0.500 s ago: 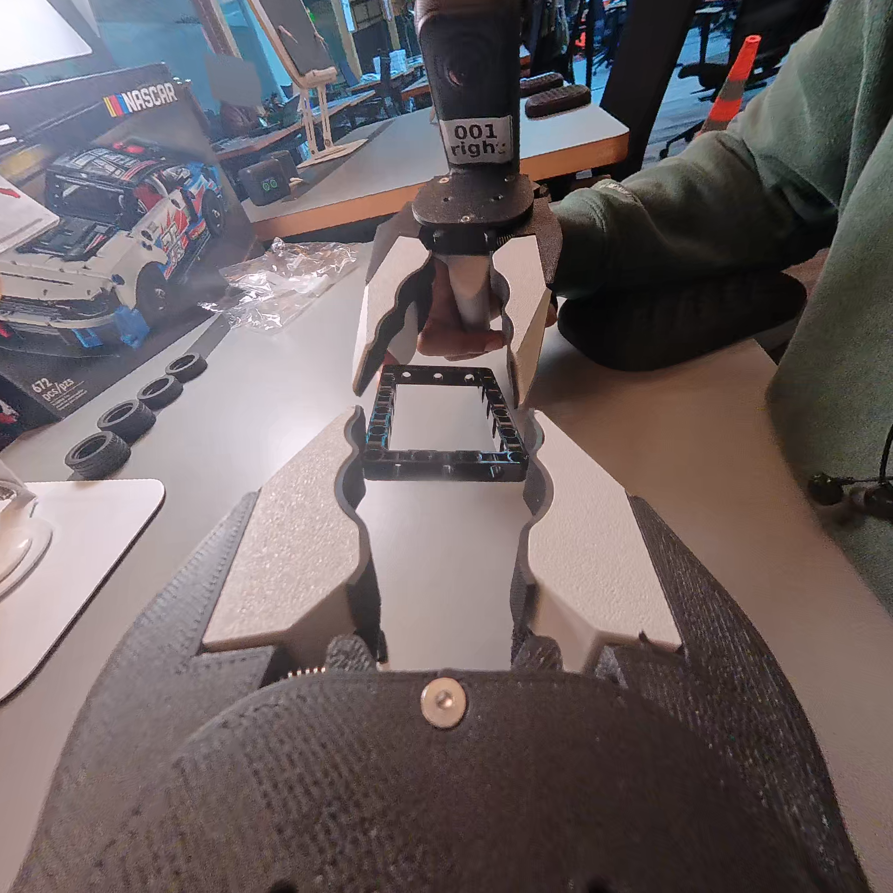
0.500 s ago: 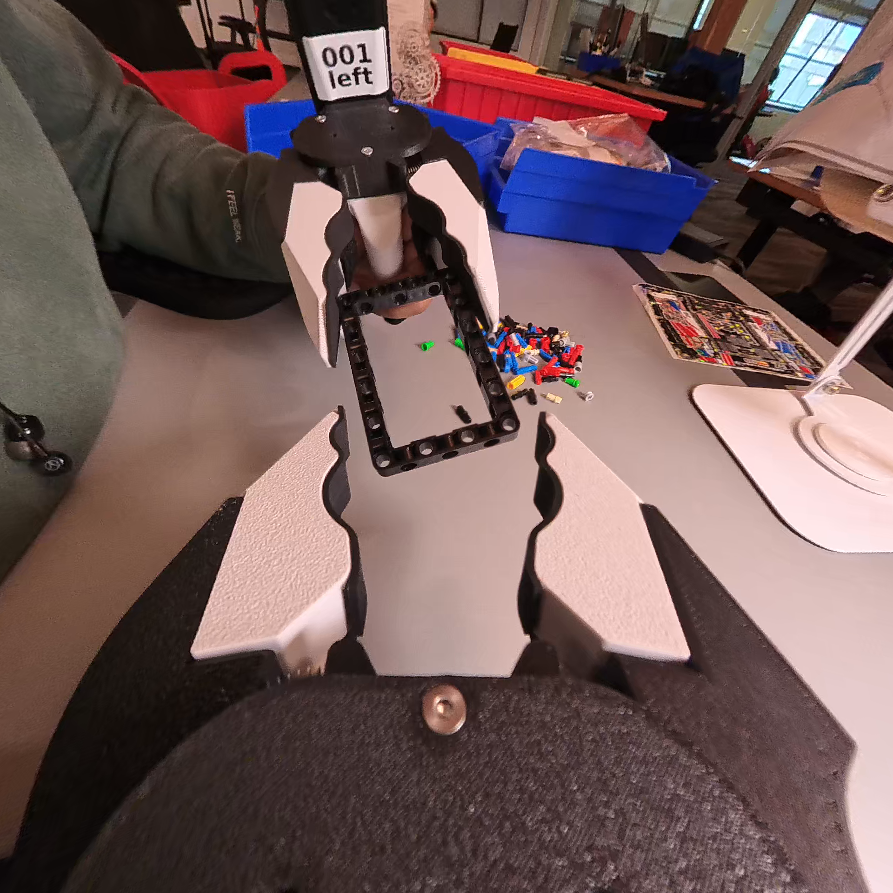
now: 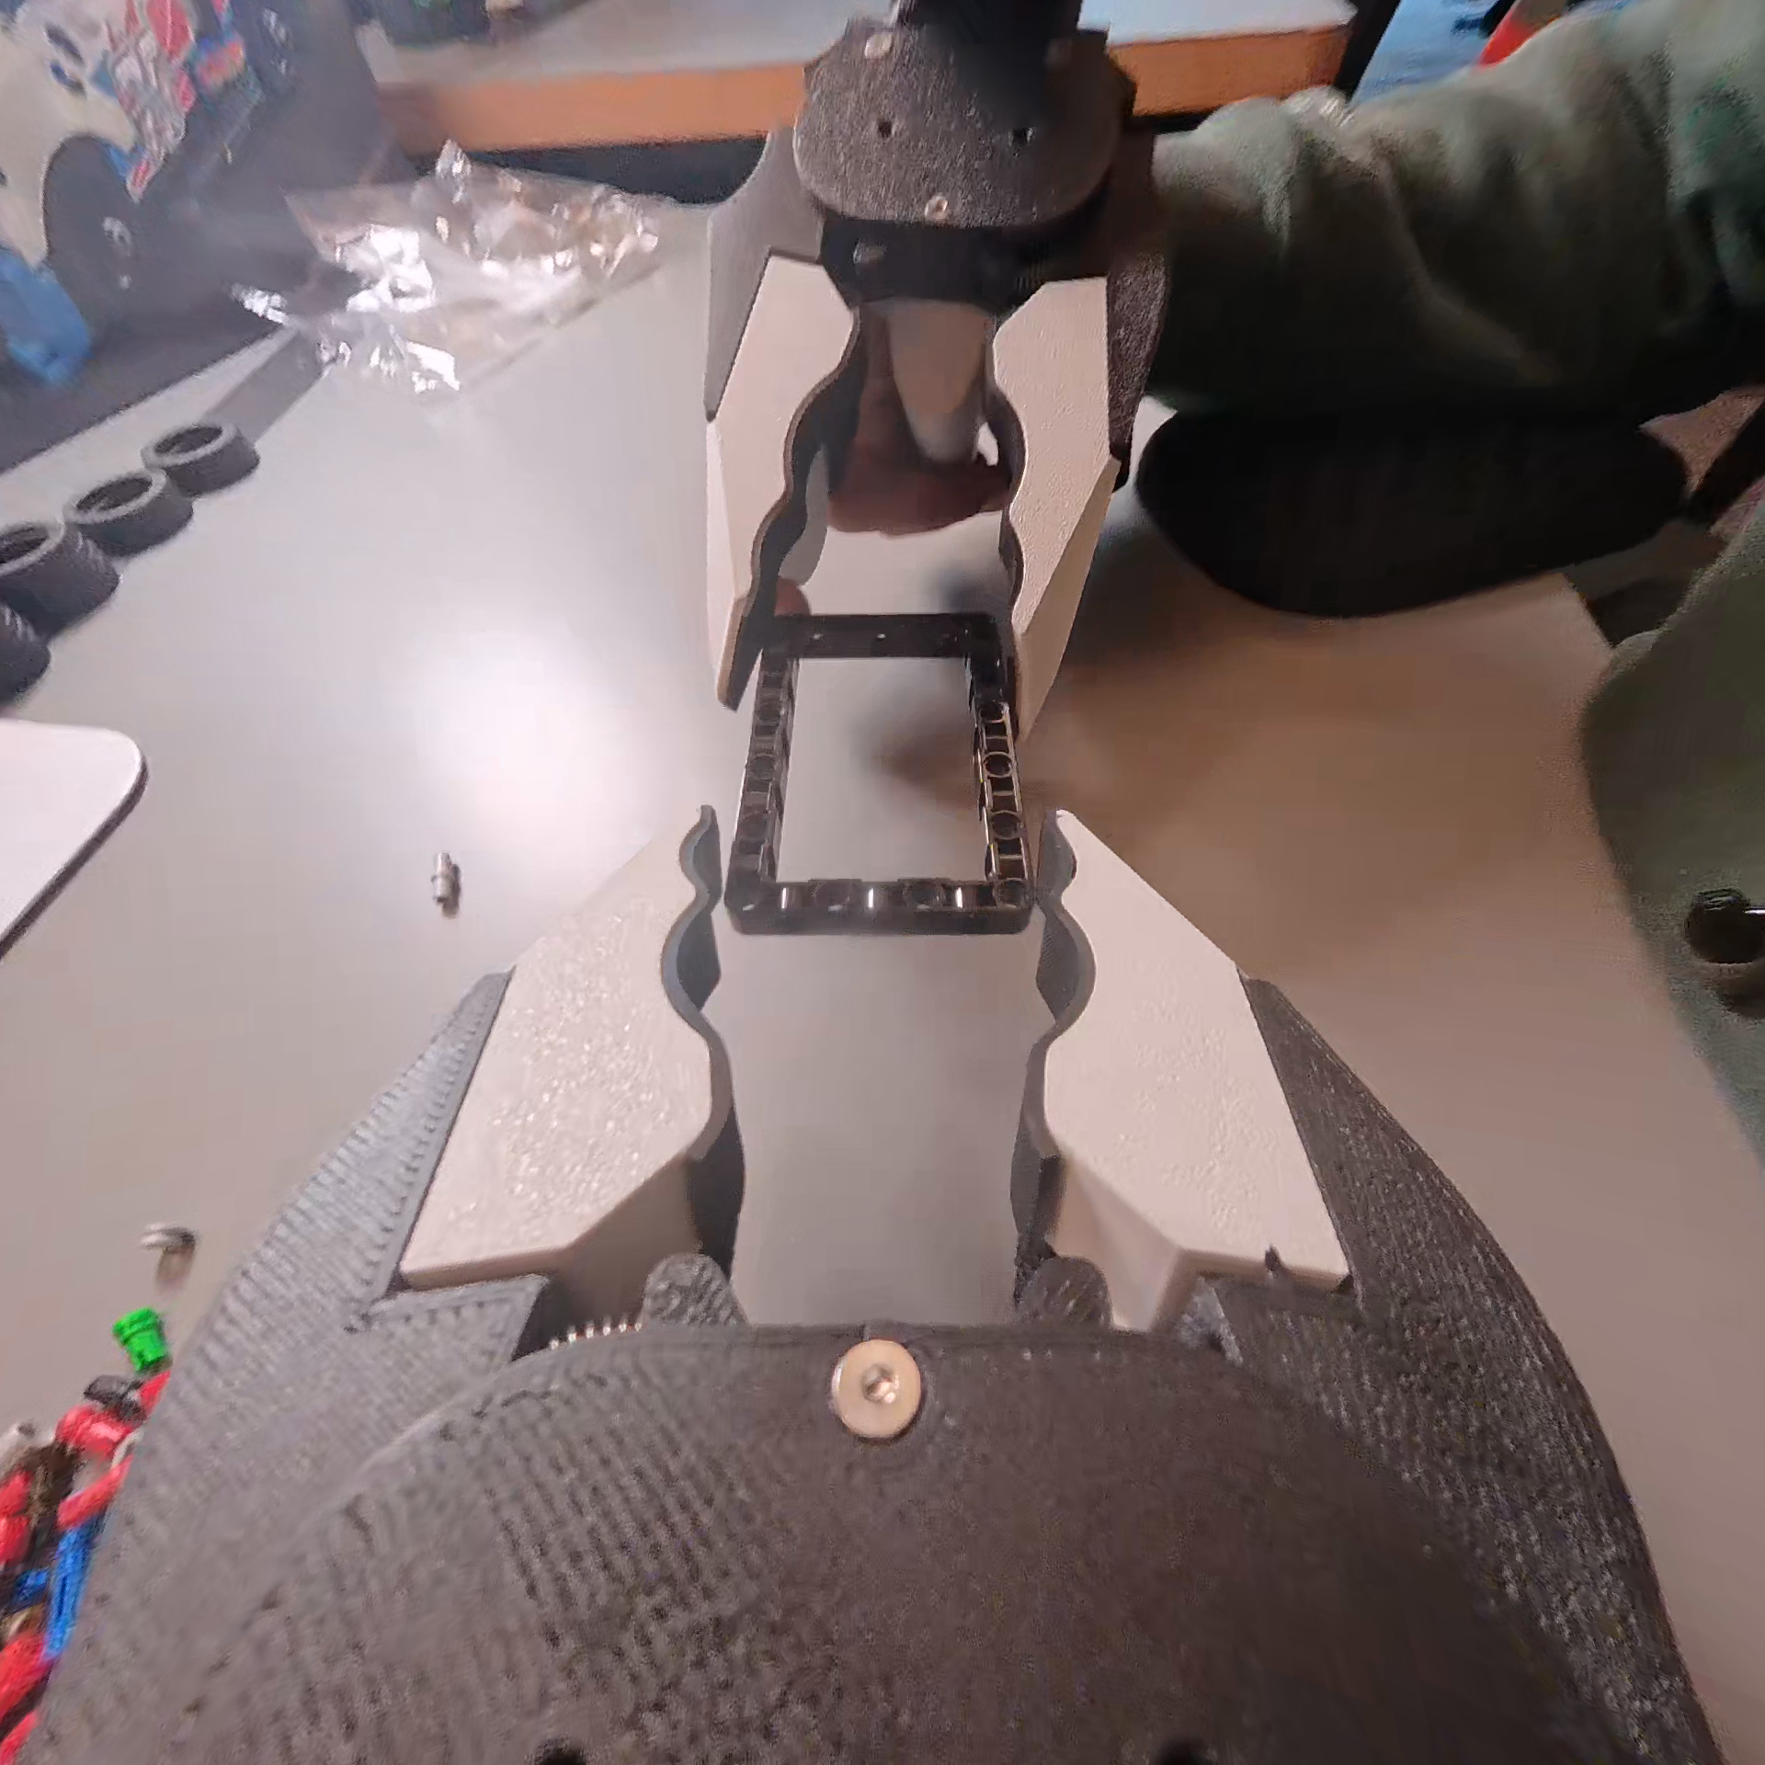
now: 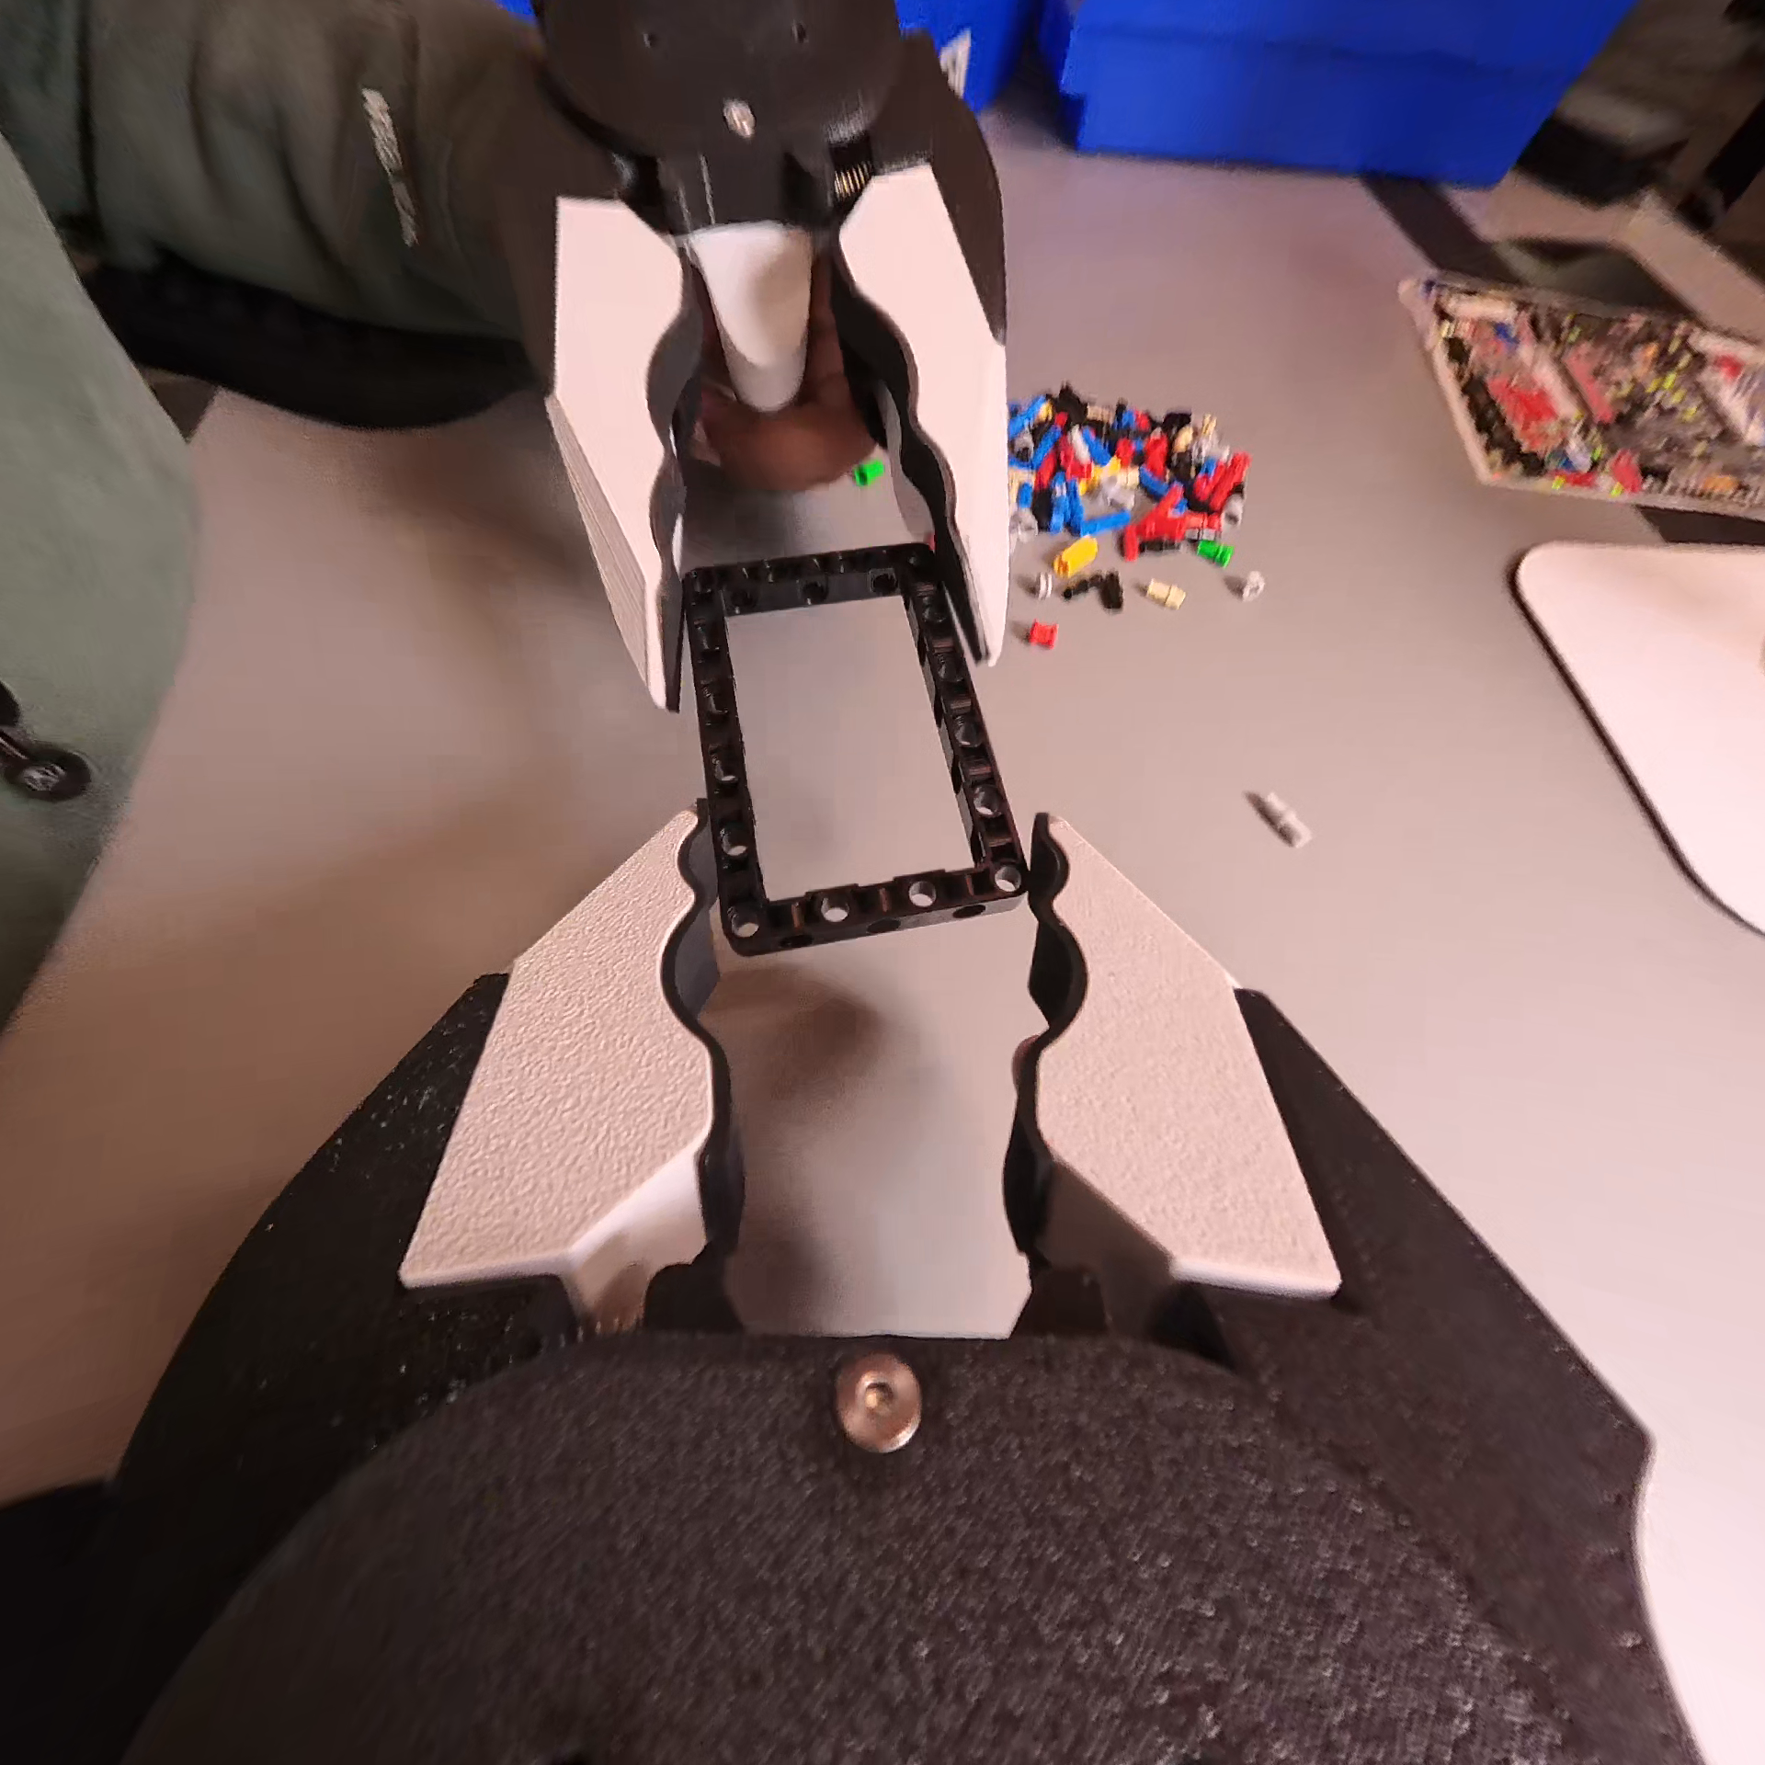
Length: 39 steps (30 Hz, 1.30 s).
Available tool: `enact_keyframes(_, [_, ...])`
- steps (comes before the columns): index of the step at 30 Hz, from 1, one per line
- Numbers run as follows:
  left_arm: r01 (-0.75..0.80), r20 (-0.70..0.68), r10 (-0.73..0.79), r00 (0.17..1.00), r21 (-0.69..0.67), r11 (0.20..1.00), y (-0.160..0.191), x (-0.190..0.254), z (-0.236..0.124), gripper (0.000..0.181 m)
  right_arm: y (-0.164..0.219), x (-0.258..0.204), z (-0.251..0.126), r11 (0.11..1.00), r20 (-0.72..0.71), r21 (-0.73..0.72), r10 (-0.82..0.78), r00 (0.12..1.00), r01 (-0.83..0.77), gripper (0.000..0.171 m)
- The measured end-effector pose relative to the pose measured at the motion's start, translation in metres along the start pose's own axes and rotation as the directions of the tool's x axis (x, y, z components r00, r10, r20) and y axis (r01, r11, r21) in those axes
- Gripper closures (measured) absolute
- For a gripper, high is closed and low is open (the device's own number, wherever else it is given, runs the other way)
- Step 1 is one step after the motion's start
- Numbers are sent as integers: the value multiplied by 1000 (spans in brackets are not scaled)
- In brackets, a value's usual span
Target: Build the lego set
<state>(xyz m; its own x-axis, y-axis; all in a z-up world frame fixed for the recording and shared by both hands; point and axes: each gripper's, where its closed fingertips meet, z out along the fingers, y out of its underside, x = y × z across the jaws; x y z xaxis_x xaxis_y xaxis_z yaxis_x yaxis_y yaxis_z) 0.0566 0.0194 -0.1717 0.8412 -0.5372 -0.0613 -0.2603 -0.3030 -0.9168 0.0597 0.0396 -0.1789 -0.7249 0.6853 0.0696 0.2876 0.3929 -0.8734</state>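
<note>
The black rectangular lego frame [image 3: 877, 769] sits mid-picture above the grey counter [image 3: 382, 726], pinched at its near end by the left tongs [image 3: 874, 850] and at its far end by the right tongs [image 3: 877, 669]. In the right wrist view, loose coloured lego pieces [image 4: 1127, 487] lie at upper right.

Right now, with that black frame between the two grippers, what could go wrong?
1. The black frame is caught only at its short ends, between the tips of the left gripper and the right gripper. Pulling them apart could let it slip out.
2. Both sets of jaws flank it narrowly, so an uneven squeeze might twist it free.
</note>
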Motion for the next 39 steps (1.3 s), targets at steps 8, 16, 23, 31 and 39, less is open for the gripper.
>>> enact_keyframes(8, [89,75,-85,994,-54,995,13,-24,-8,109,51,27,0,950,-31,-309,-52,998,40,107])
enact_keyframes(16, [117,158,-94,983,-141,983,31,-46,-22,109,44,52,-7,931,-103,-365,-63,993,21,94])
enact_keyframes(23, [150,108,-124,986,-288,946,58,-49,-56,136,57,41,-20,901,-130,-433,-41,991,-19,108])
enact_keyframes(31, [142,103,-112,988,-358,923,73,-44,-48,160,54,57,-15,907,-171,-421,-61,983,-17,122])
enact_keyframes(39, [121,120,-81,989,-381,917,76,-42,-35,175,26,44,-29,959,-270,-283,-70,960,-10,122])
